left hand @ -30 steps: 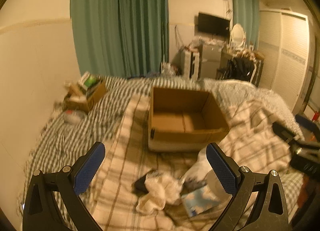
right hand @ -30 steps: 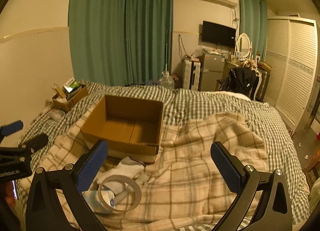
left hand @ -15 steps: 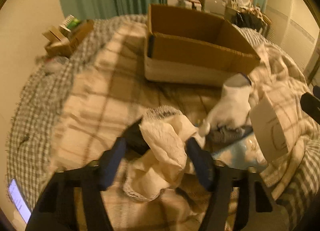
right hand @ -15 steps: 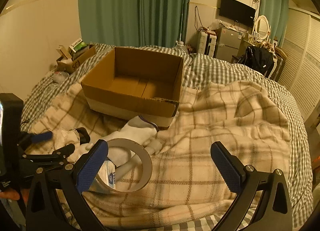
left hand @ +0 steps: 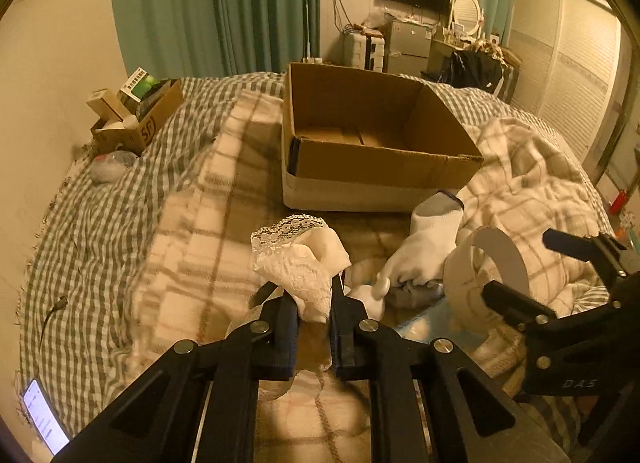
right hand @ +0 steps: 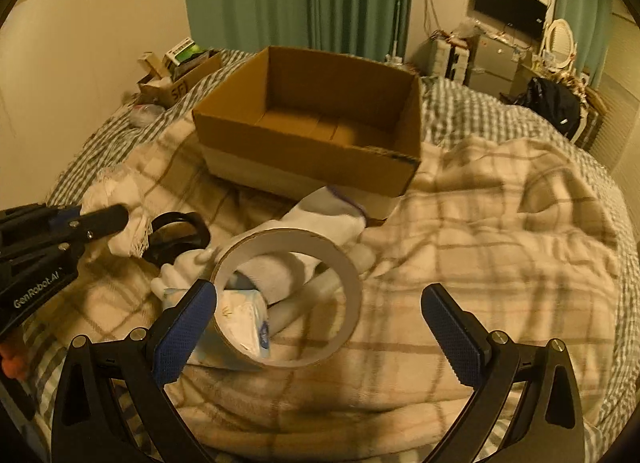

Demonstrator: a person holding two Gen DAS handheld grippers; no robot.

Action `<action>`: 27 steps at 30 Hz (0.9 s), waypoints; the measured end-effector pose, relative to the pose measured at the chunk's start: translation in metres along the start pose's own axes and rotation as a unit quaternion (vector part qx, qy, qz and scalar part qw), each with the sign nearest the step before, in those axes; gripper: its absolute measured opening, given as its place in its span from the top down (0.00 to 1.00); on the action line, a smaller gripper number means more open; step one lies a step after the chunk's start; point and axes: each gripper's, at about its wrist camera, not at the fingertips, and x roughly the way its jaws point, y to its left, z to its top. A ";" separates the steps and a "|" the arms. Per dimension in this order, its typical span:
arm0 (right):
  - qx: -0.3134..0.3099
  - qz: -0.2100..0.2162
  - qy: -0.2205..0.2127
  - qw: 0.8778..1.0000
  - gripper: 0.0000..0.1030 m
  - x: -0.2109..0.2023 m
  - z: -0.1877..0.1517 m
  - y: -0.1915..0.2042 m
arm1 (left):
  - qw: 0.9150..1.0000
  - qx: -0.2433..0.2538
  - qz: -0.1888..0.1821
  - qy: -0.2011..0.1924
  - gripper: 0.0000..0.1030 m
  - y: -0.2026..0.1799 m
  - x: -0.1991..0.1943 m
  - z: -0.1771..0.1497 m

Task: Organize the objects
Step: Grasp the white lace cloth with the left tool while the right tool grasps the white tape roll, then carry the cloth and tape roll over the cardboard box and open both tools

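Note:
My left gripper is shut on a cream lace-trimmed cloth and holds it above the plaid blanket. An open, empty cardboard box stands just beyond; it also shows in the right wrist view. My right gripper is open, its fingers on either side of a white tape ring that lies on a white sock and a tissue pack. The ring and sock also show in the left wrist view. A black band lies by the left gripper.
A small cardboard box with packets sits at the bed's far left by the wall. A phone lies at the bed's near left edge. Plaid blanket covers the right side. Furniture and a TV stand beyond the bed.
My left gripper came down on the lace cloth, shut on it and lifted it. My right gripper moved forward and down, so the tape ring now lies between its open fingers.

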 end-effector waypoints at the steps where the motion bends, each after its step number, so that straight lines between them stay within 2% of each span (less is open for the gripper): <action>1: 0.003 0.004 0.002 1.000 0.00 0.001 0.000 0.000 | 1.000 -0.001 -0.001 0.001 0.88 0.001 0.000 0.000; 7: 0.016 0.048 0.029 0.998 0.00 0.015 -0.001 0.004 | 1.000 -0.002 -0.006 0.005 0.88 -0.003 0.000 -0.001; 13: 0.010 0.065 0.035 0.997 0.01 0.016 -0.004 0.010 | 1.000 -0.008 -0.001 0.009 0.88 -0.002 -0.002 -0.004; 16: 0.016 0.095 0.038 0.995 0.18 0.017 -0.004 0.009 | 1.000 -0.014 0.000 0.013 0.88 0.001 -0.003 -0.006; 18: 0.024 0.126 0.044 0.991 0.36 0.018 -0.005 0.009 | 1.000 -0.017 0.000 0.015 0.88 0.001 -0.005 -0.007; 19: 0.025 0.134 0.045 0.990 0.40 0.018 -0.005 0.010 | 1.000 -0.017 0.001 0.015 0.88 0.000 -0.006 -0.007; 20: 0.021 0.138 0.044 0.989 0.44 0.017 -0.006 0.013 | 1.000 -0.017 0.001 0.014 0.88 0.000 -0.007 -0.008; 21: 0.016 0.134 0.041 0.990 0.61 0.015 -0.006 0.016 | 1.000 -0.018 0.001 0.014 0.88 0.000 -0.008 -0.008; 23: 0.002 0.118 0.036 0.992 0.76 0.011 -0.006 0.020 | 1.000 -0.019 0.001 0.015 0.88 -0.001 -0.011 -0.009; 27: 0.008 0.112 0.028 0.993 0.91 0.002 -0.005 0.016 | 1.000 -0.023 -0.001 0.015 0.88 -0.001 -0.015 -0.009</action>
